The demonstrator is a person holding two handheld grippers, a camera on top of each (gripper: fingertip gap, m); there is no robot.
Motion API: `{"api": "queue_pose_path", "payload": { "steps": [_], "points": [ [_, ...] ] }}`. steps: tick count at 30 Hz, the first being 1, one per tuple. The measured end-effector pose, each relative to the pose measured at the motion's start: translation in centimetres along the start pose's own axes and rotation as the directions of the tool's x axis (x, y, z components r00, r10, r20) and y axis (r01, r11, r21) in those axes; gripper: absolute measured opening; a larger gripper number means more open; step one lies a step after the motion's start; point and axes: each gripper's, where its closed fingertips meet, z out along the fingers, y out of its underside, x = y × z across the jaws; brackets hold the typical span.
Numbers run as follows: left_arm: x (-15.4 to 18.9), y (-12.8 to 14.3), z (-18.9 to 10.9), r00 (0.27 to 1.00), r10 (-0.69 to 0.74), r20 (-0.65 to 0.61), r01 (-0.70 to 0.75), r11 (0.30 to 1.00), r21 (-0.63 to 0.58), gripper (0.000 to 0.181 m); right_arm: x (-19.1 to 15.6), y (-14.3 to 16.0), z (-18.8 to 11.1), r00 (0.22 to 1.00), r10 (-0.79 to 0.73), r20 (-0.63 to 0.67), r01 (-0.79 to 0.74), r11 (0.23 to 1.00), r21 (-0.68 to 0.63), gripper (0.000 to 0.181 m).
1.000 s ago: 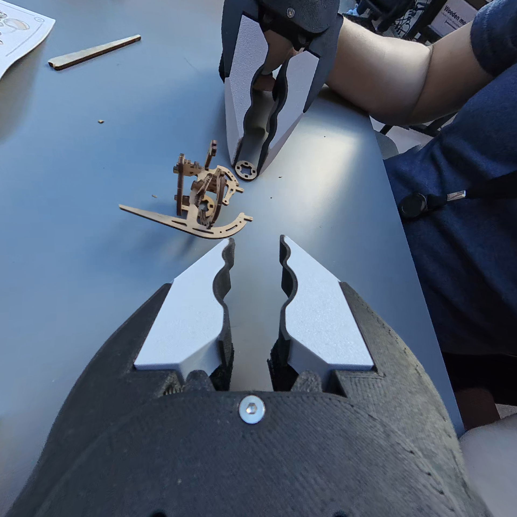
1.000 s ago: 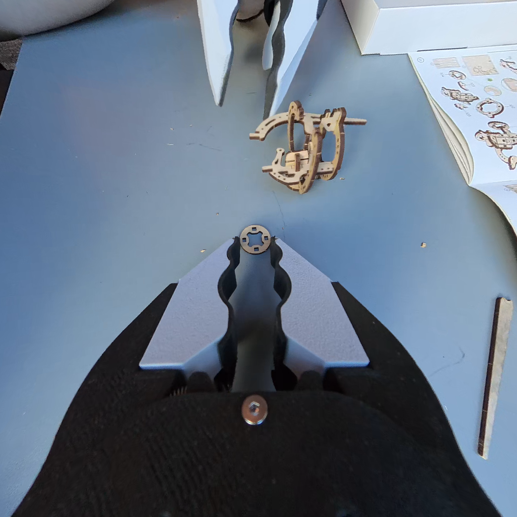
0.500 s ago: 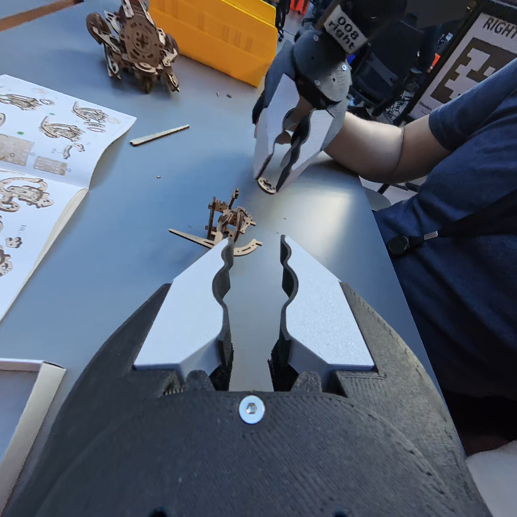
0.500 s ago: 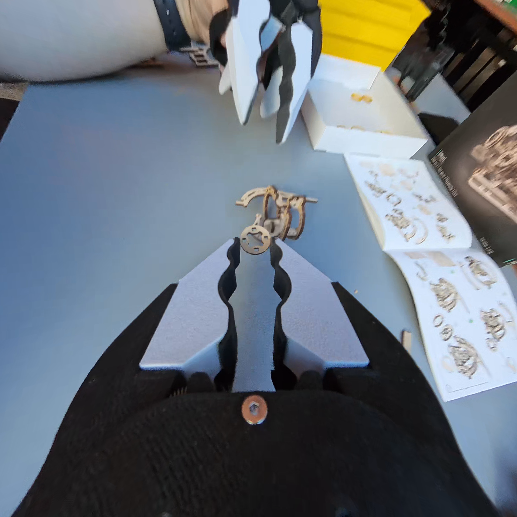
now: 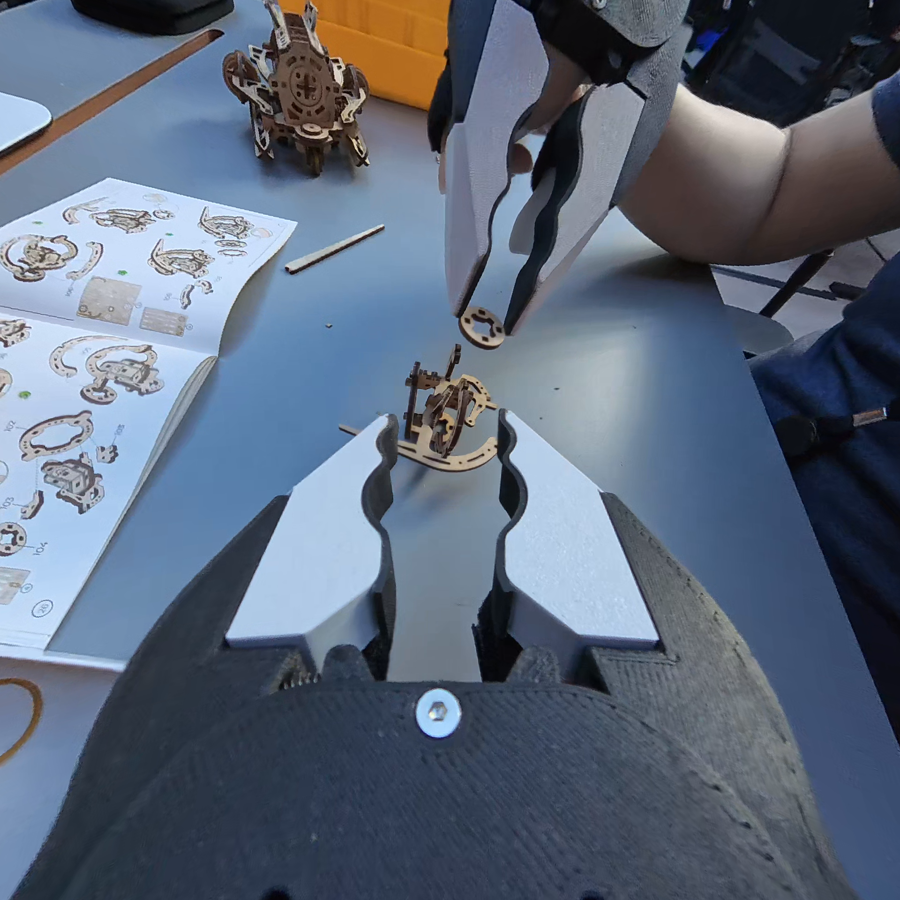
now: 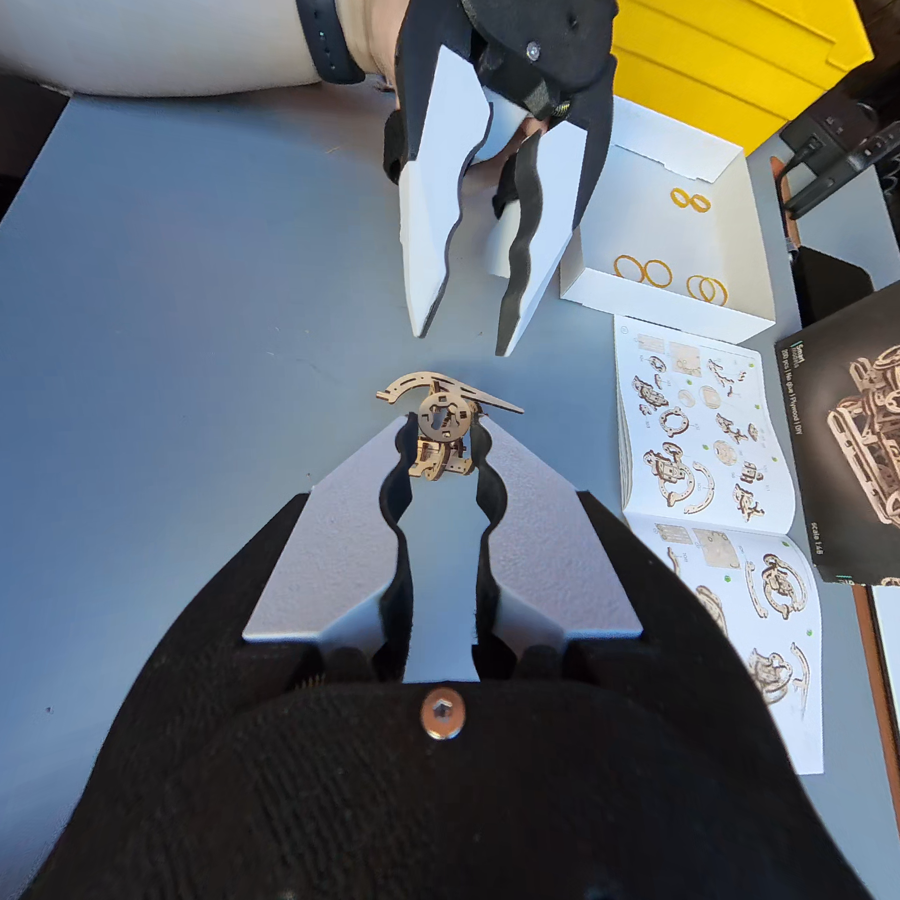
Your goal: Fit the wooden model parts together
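Observation:
A small wooden sub-assembly [image 5: 440,414] with a long curved runner stands on the grey table [image 5: 243,438]. In the left wrist view it sits just beyond my left gripper [image 5: 445,421], which is open and empty and hovers above it. My right gripper [image 6: 440,426] is shut on a small round wooden disc [image 6: 427,422] with a notched centre hole, gripped by its edge at the fingertips. The disc hangs just above the sub-assembly [image 6: 428,384]. In the left wrist view the right gripper [image 5: 482,316] comes down from the top with the disc [image 5: 468,331]. The left gripper [image 6: 460,341] also shows in the right wrist view.
An open instruction booklet [image 5: 97,341] lies left of the work spot. A finished wooden model [image 5: 297,92] and a yellow bin [image 5: 380,48] stand behind. A thin wooden stick [image 5: 333,248] lies near. A white box [image 6: 609,292] holds rubber bands beside a black carton [image 6: 852,438]. The person's arm [image 5: 730,185] rests at the table edge. Some 4 cm of space lies between my two pairs of fingers. Left tips and right tips are each some 30 cm from the finished wooden model [image 5: 297,92].
Both grippers have lifted from the table. My right gripper has raised the disc and carried it over the sub-assembly. My left gripper has stayed open and now hovers over the sub-assembly.

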Motion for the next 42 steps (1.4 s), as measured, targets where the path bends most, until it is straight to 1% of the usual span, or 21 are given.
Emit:
{"api": "queue_pose_path", "payload": {
  "steps": [3, 7, 11, 16, 19, 21, 23, 25, 26, 28, 31, 38, 40, 42],
  "points": [
    [0.6, -0.4, 0.2, 0.999, 0.036, -0.002, -0.036, 0.999, -0.002, 0.031, 0.1, -0.3, 0.1, 0.999, -0.019, 0.027, 0.019, 1.000, 0.003, 0.020],
    [0.6, -0.4, 0.5, 1.000, 0.004, -0.013, -0.005, 1.000, -0.016, 0.034, 0.0, -0.1, 0.4, 0.999, -0.015, 0.047, 0.015, 1.000, 0.001, 0.020],
    [0.4, 0.3, 0.8, 1.000, 0.010, -0.012, -0.010, 0.999, -0.044, 0.029, -0.1, 0.4, 0.4, 0.999, 0.013, 0.050, -0.013, 1.000, 0.003, 0.020],
    [0.4, 0.3, 0.9, 1.000, 0.018, -0.014, -0.019, 0.999, -0.039, 0.027, -0.4, 0.4, 0.4, 0.996, 0.042, 0.074, -0.044, 0.999, 0.029, 0.020],
    [0.4, 0.4, 0.8, 1.000, 0.029, -0.011, -0.029, 0.999, -0.038, 0.027, -0.3, 0.5, 0.4, 0.999, 0.022, 0.049, -0.023, 0.999, 0.029, 0.020],
    [0.4, 0.4, 0.8, 0.999, 0.035, -0.013, -0.035, 0.999, -0.037, 0.027, 0.1, 1.0, 0.1, 0.999, 0.037, 0.038, -0.037, 0.999, 0.007, 0.020],
    [0.1, 0.4, 0.8, 0.999, 0.045, 0.005, -0.045, 0.998, -0.033, 0.032, 0.7, 1.5, -0.5, 0.998, 0.058, 0.017, -0.058, 0.998, -0.001, 0.020],
    [-0.5, 0.3, 0.9, 0.997, 0.063, 0.040, -0.062, 0.998, -0.017, 0.048, 1.2, 1.4, -1.2, 0.995, 0.096, 0.018, -0.096, 0.995, 0.031, 0.020],
    [-0.6, 0.2, 1.0, 0.996, 0.071, 0.047, -0.071, 0.997, -0.011, 0.051, 1.3, 1.4, -1.5, 0.993, 0.113, 0.023, -0.114, 0.992, 0.046, 0.020],
    [-0.7, 0.4, 1.1, 0.996, 0.073, 0.047, -0.072, 0.997, -0.012, 0.051, 1.5, 1.7, -1.8, 0.991, 0.130, 0.027, -0.131, 0.990, 0.050, 0.020],
    [-0.6, 0.9, 1.3, 0.997, 0.065, 0.029, -0.064, 0.998, -0.022, 0.044, 1.3, 2.2, -2.0, 0.991, 0.127, 0.039, -0.128, 0.991, 0.036, 0.020],
    [-0.5, 1.1, 1.7, 0.996, 0.082, 0.023, -0.081, 0.996, -0.031, 0.039, 0.7, 2.1, -1.8, 0.988, 0.128, 0.082, -0.132, 0.990, 0.045, 0.020],
    [-0.5, 1.2, 1.4, 0.996, 0.084, 0.026, -0.083, 0.996, -0.035, 0.037, 0.6, 2.3, -1.8, 0.988, 0.129, 0.086, -0.133, 0.990, 0.040, 0.020],
    [-0.7, 0.8, 0.8, 0.996, 0.080, 0.032, -0.080, 0.997, -0.009, 0.033, 0.7, 2.3, -1.8, 0.987, 0.136, 0.088, -0.140, 0.989, 0.045, 0.020]
  ]
}}
